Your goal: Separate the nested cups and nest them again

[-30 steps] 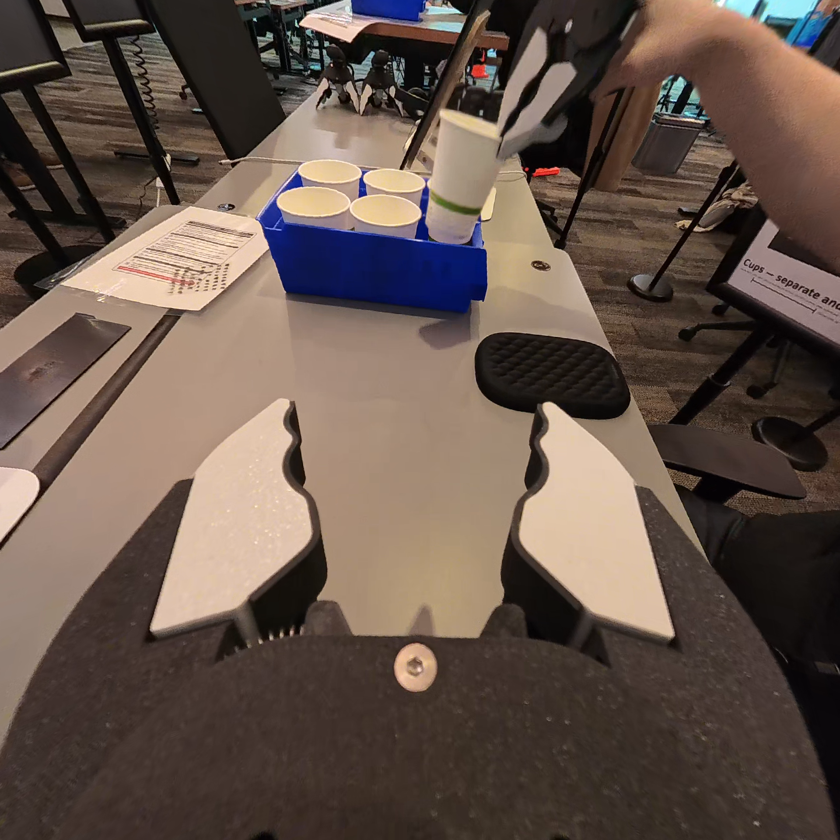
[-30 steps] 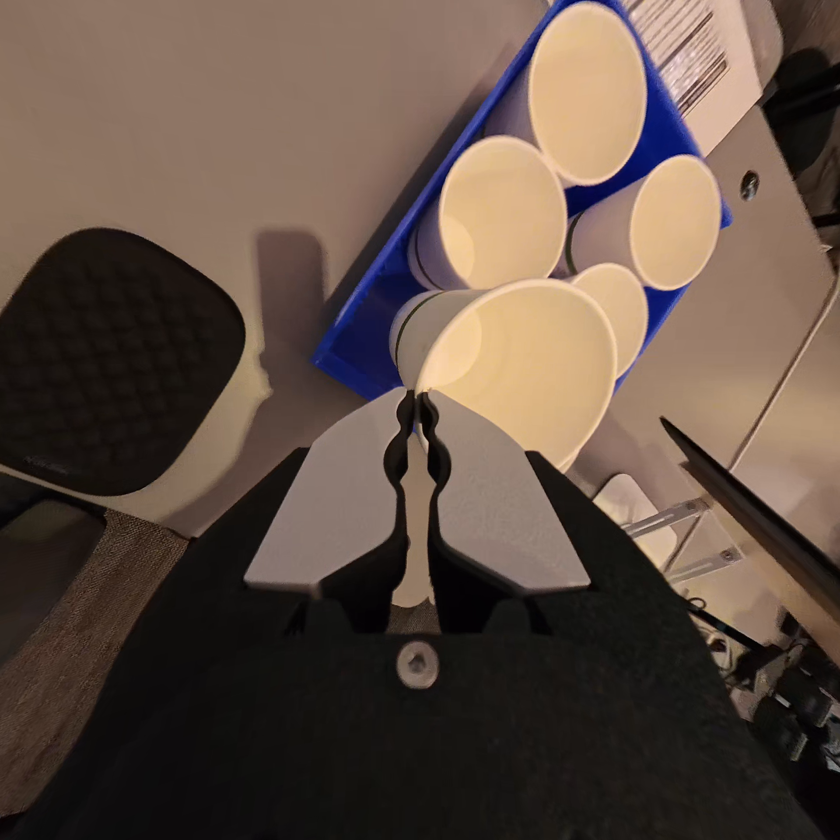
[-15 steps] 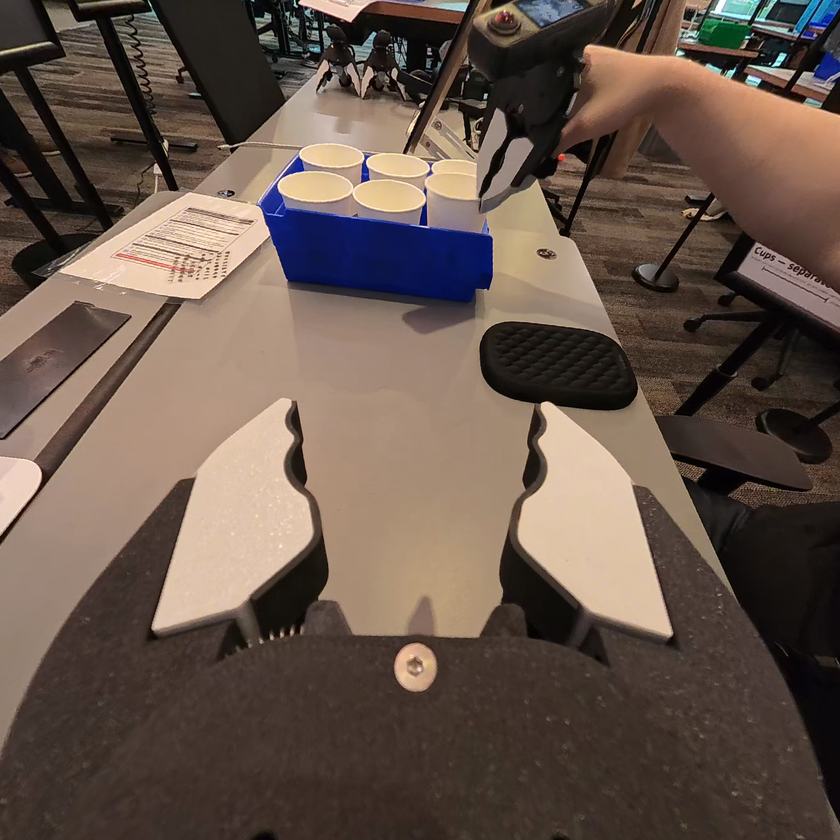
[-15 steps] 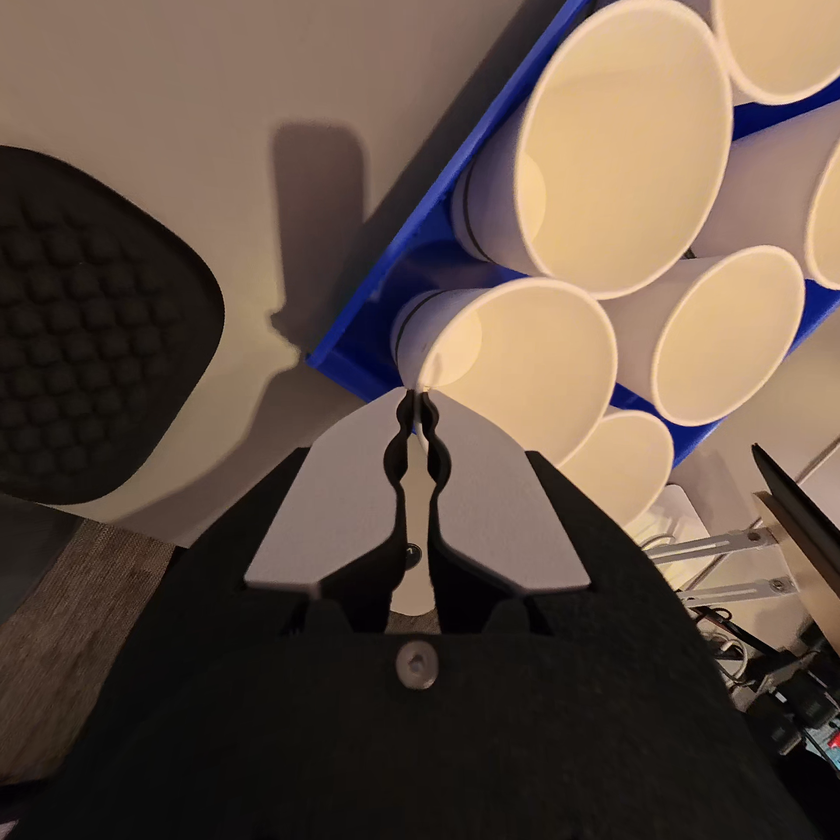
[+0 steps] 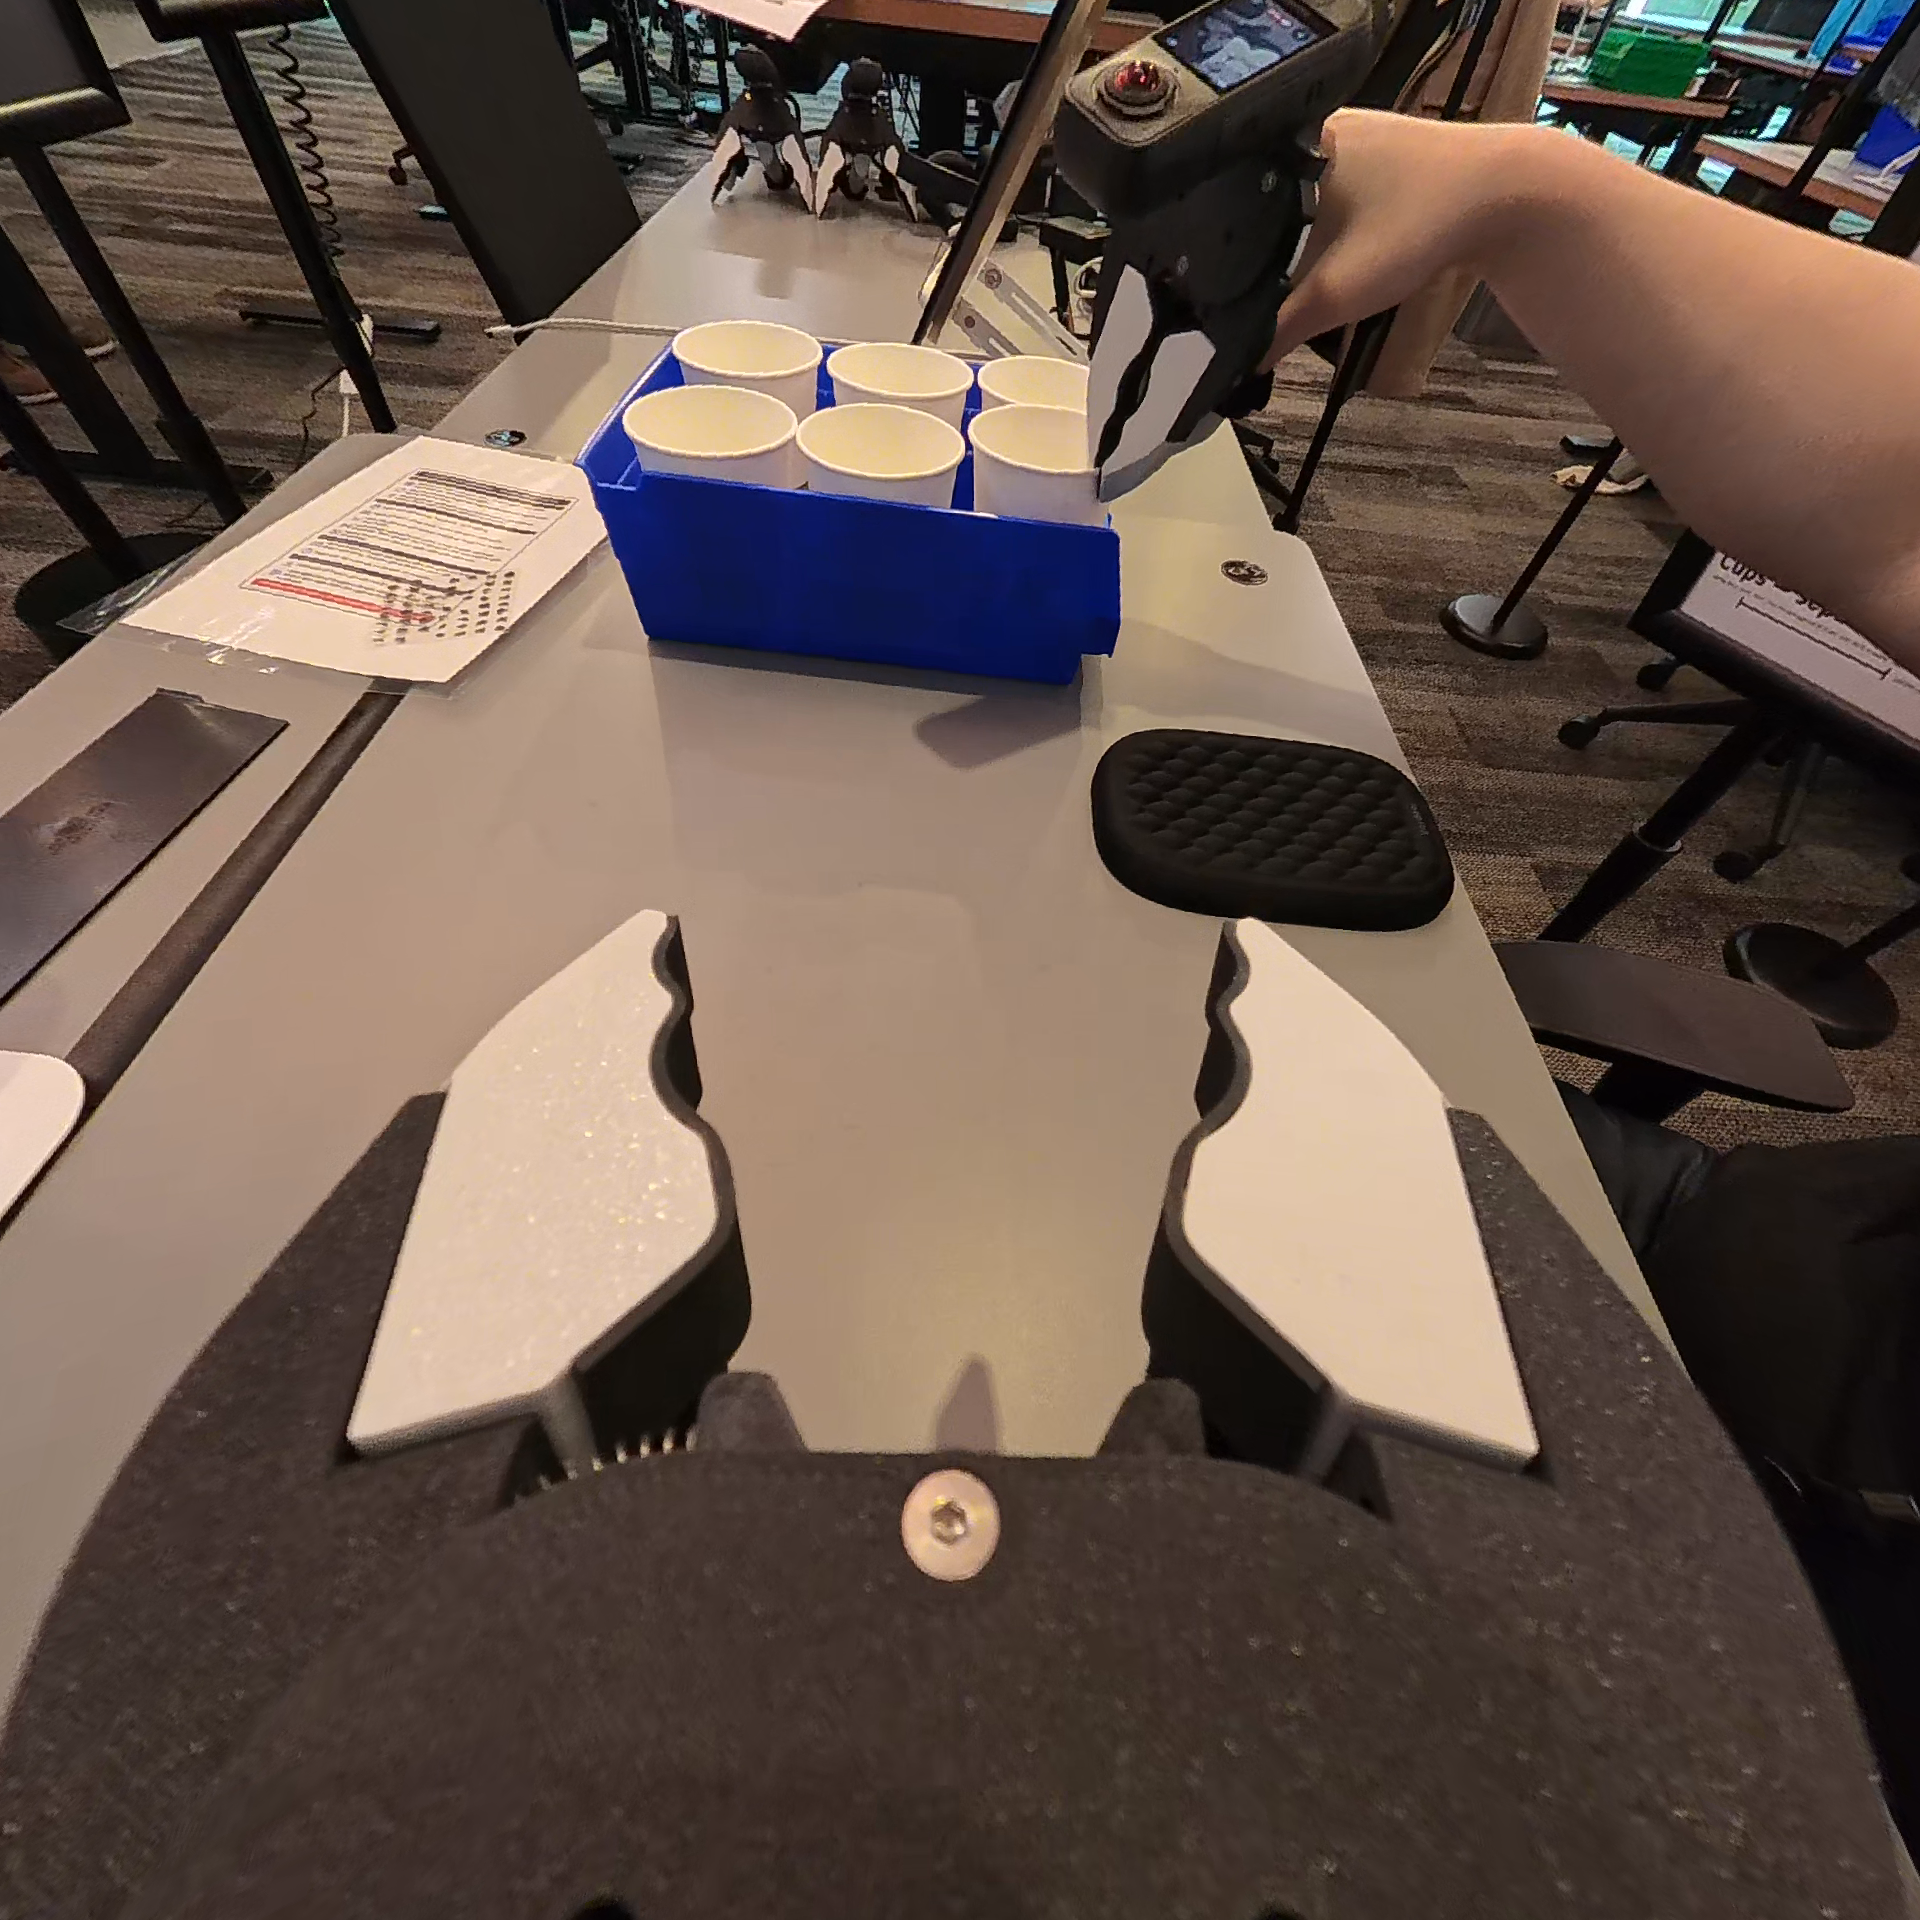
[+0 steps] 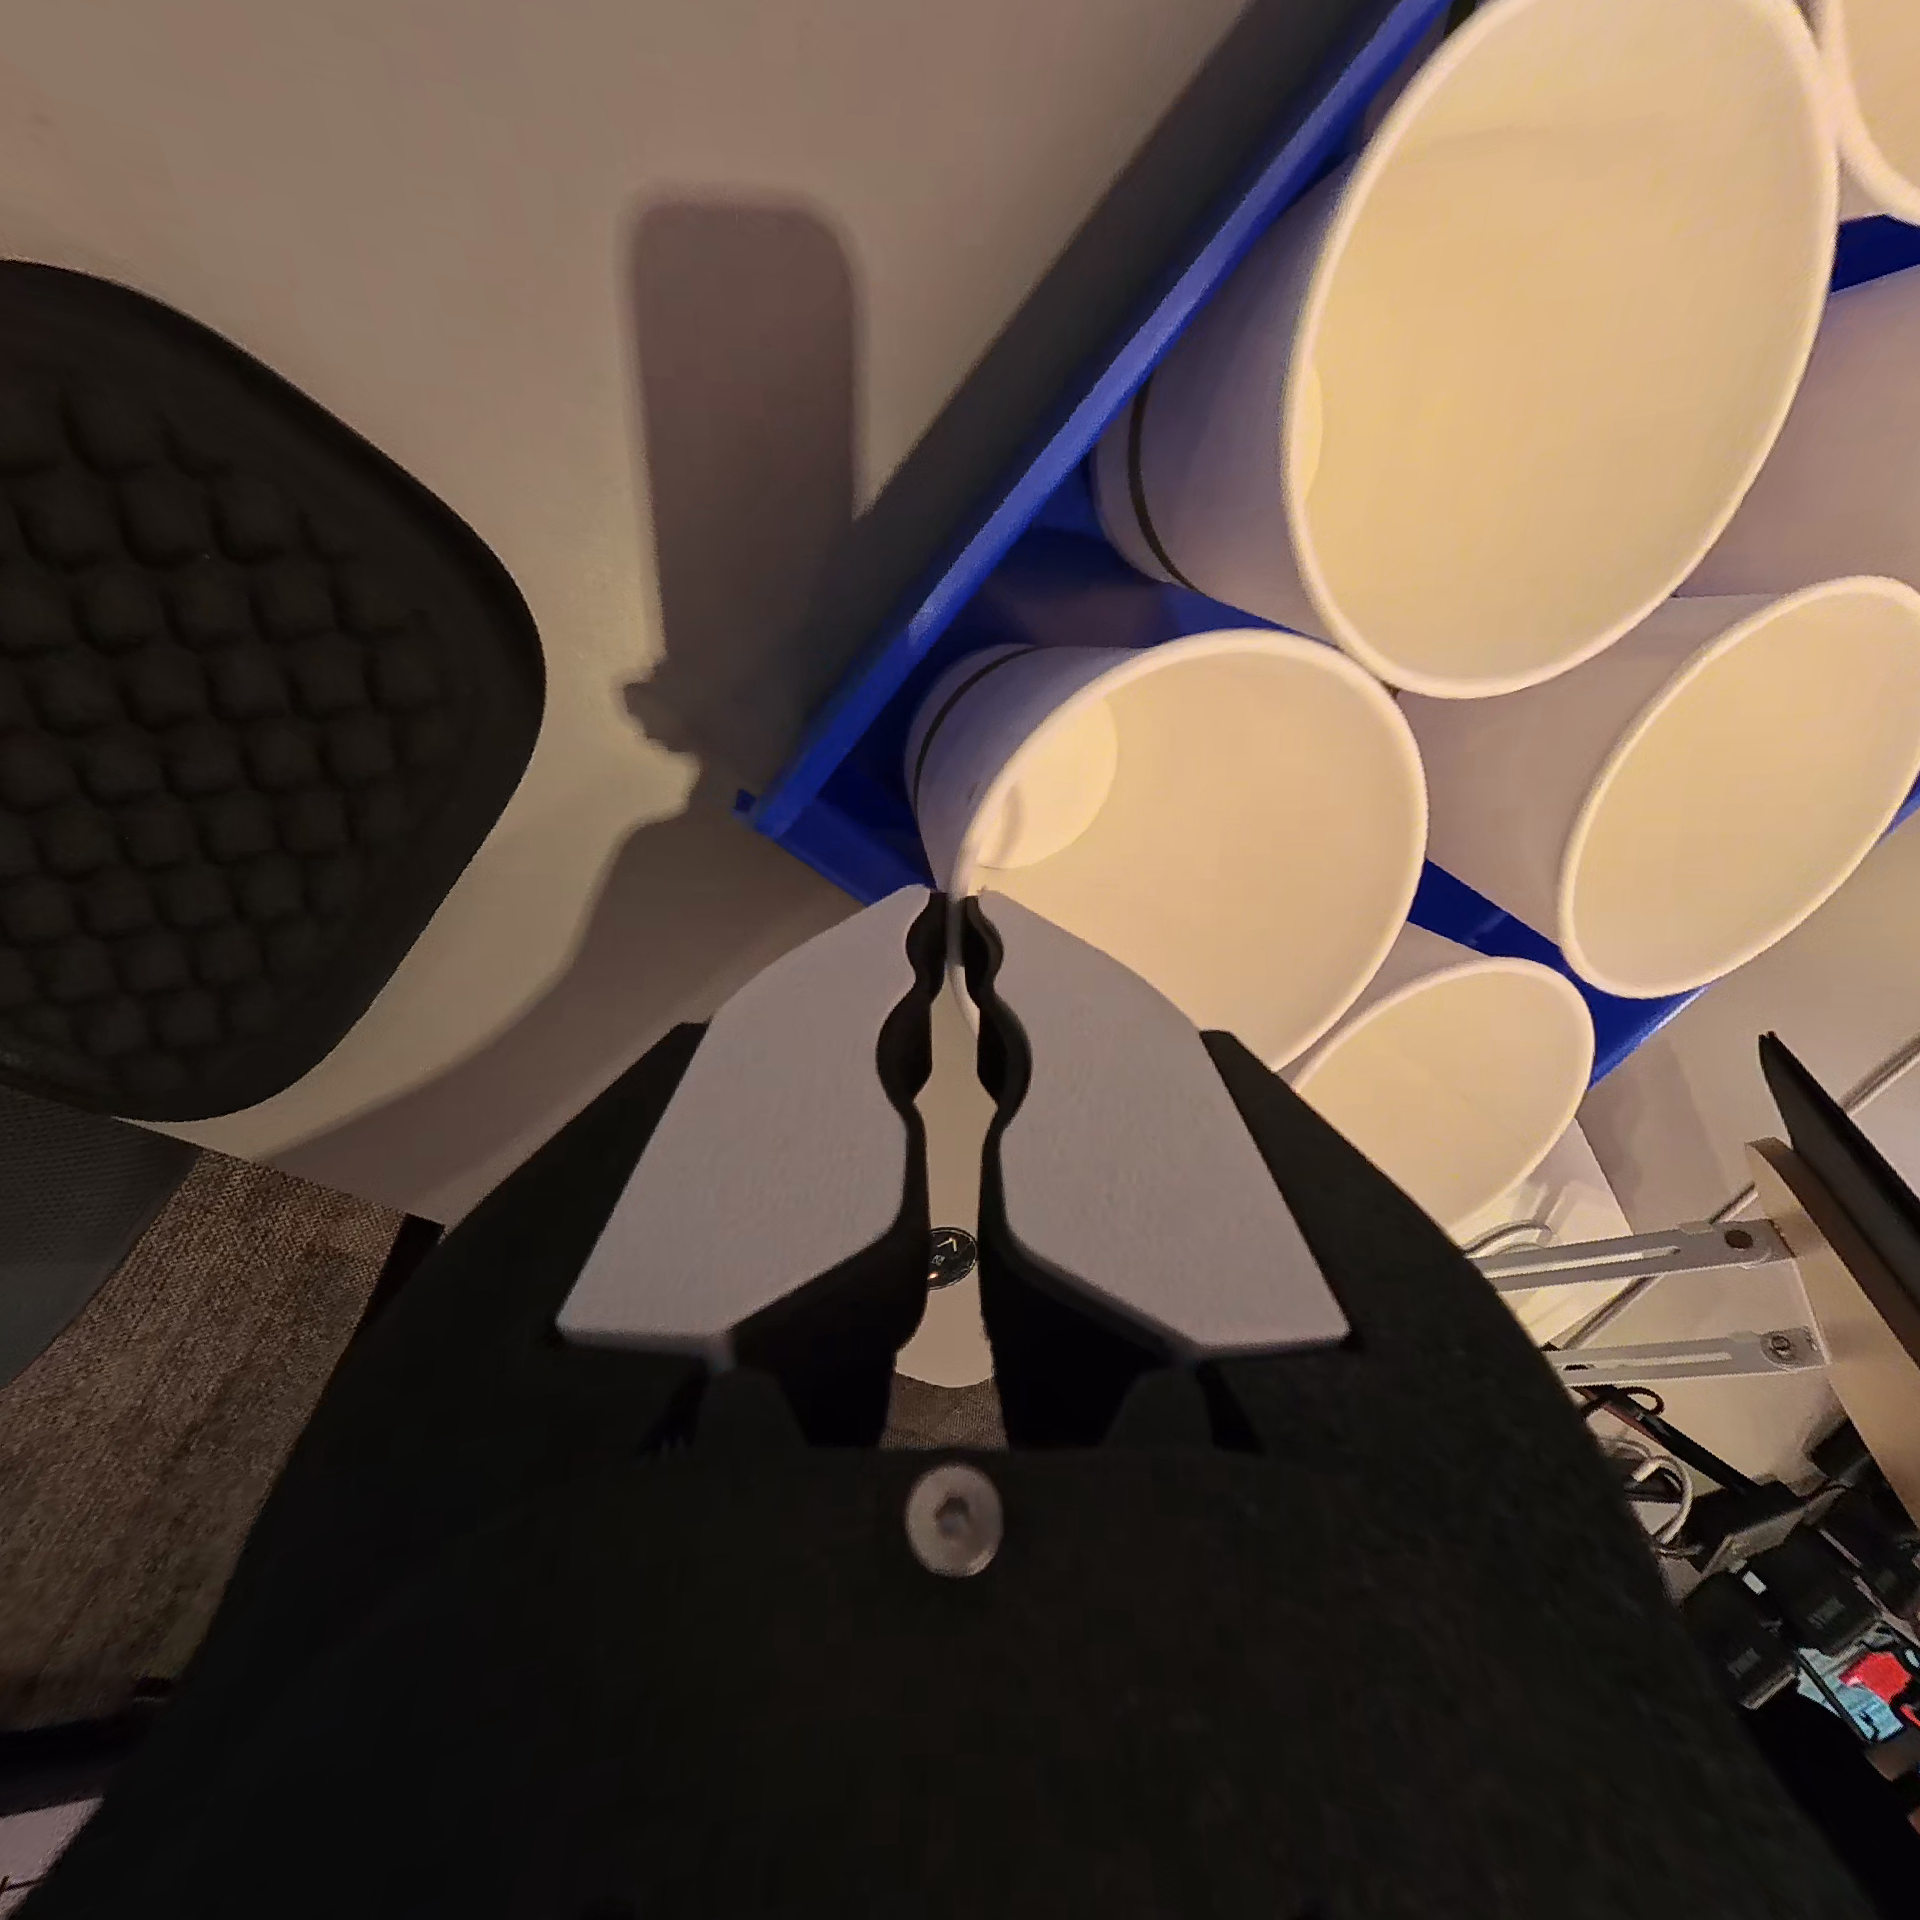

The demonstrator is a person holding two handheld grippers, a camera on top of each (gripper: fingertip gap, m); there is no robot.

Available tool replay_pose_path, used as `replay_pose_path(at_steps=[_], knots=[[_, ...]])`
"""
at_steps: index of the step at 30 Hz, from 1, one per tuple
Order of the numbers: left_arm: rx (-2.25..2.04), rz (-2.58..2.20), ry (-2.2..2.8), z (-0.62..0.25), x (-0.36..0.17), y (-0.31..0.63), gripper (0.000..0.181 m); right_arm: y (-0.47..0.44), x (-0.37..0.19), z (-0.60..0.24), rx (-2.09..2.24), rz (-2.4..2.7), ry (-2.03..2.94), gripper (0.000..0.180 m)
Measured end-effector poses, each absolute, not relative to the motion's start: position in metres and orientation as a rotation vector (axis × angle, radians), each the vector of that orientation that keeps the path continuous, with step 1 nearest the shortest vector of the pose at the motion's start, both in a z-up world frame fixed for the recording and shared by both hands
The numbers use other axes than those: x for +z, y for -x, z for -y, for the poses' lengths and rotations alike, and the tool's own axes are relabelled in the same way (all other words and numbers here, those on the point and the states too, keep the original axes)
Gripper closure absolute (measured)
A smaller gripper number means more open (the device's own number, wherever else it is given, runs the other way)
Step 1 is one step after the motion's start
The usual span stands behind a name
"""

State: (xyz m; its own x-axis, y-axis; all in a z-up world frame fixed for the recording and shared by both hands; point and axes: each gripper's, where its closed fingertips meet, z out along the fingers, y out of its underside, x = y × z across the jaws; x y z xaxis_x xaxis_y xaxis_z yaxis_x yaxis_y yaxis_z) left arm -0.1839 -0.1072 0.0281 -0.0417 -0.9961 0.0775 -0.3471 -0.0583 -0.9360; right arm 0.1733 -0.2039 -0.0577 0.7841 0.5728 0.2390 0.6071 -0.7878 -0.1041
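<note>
Six cups [image 5: 878, 449] in blue bin [image 5: 862, 582], right gripper [image 6: 954, 914] apparently pinching near-corner cup's rim [image 6: 1174, 831].

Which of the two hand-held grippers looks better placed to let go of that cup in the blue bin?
The right hand-held gripper: it is pinched on the rim of the near-corner cup, which sits in the blue bin. The left hand-held gripper hovers open over bare table, far from the bin.

From my remote feed I logged a long grey desk [image 5: 883, 935]. A blue bin [image 5: 862, 582] sat directly on it toward the far end. A printed sheet in a clear sleeve [image 5: 384, 561] lay left of the bin, a black quilted pad [image 5: 1268, 842] near the right edge, a dark flat card [image 5: 104, 810] at left.
</note>
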Motion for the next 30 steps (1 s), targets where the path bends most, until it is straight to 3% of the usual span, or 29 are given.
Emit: replay_pose_path(at_steps=[10,12,14,17,20,22,30], knots=[[-1.117,-1.477,1.494,0.107,0.028,0.184,0.086,-0.177,-0.062,0.201,-0.320,0.928,2.816,0.176],[-1.120,-1.471,1.493,0.107,0.029,0.185,0.086,-0.178,-0.054,0.201,-0.325,0.899,2.804,0.155],[-1.127,-1.462,1.492,0.106,0.031,0.186,0.086,-0.178,-0.028,0.198,-0.331,0.861,2.724,0.146],[-1.119,-1.456,1.485,0.106,0.034,0.188,0.086,-0.178,0.043,0.192,-0.249,0.768,2.464,0.146],[-1.121,-1.451,1.485,0.106,0.035,0.187,0.086,-0.217,0.127,0.184,-0.185,0.524,2.088,0.149],[-1.115,-1.456,1.493,0.106,0.032,0.185,0.086,-0.255,0.147,0.187,-0.014,0.321,1.934,0.144],[-1.013,-1.475,1.499,0.113,0.034,0.184,0.087,-0.355,0.035,0.185,0.165,0.041,2.352,0.156]])
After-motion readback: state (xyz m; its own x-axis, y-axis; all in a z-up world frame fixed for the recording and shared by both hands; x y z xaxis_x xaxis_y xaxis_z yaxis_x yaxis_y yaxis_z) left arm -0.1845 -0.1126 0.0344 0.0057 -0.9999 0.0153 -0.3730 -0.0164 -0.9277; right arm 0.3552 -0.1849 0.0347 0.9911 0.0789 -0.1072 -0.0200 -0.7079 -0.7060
